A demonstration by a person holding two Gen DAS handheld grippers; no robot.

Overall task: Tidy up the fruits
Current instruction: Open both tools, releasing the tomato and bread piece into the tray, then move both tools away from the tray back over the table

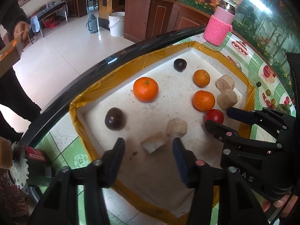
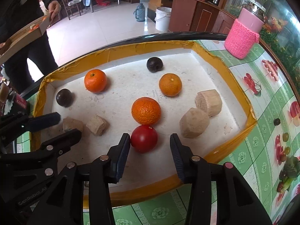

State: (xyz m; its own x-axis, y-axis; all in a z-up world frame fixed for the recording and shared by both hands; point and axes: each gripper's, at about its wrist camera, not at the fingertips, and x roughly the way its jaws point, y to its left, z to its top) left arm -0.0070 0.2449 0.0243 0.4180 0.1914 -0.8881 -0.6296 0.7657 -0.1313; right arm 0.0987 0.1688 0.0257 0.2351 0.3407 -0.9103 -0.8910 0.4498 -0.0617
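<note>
A white foam tray with a yellow taped rim (image 1: 90,91) (image 2: 116,52) holds three oranges (image 1: 145,91) (image 2: 146,110), two dark round fruits (image 1: 114,118) (image 2: 64,97), a red tomato (image 1: 214,116) (image 2: 144,138) and several beige chunks (image 1: 176,127) (image 2: 194,122). My left gripper (image 1: 148,148) is open, with a beige chunk (image 1: 153,144) between its fingertips. My right gripper (image 2: 150,140) is open around the red tomato, its left pad touching it. Each gripper also shows in the other's view: the right (image 1: 217,118), the left (image 2: 69,125).
A pink cup in a knitted sleeve (image 1: 218,28) (image 2: 241,37) stands beyond the tray's far right corner on the green patterned tablecloth (image 2: 266,131). A person at the left holds a cardboard box (image 2: 28,31). A red-labelled box (image 1: 35,155) lies left of the tray.
</note>
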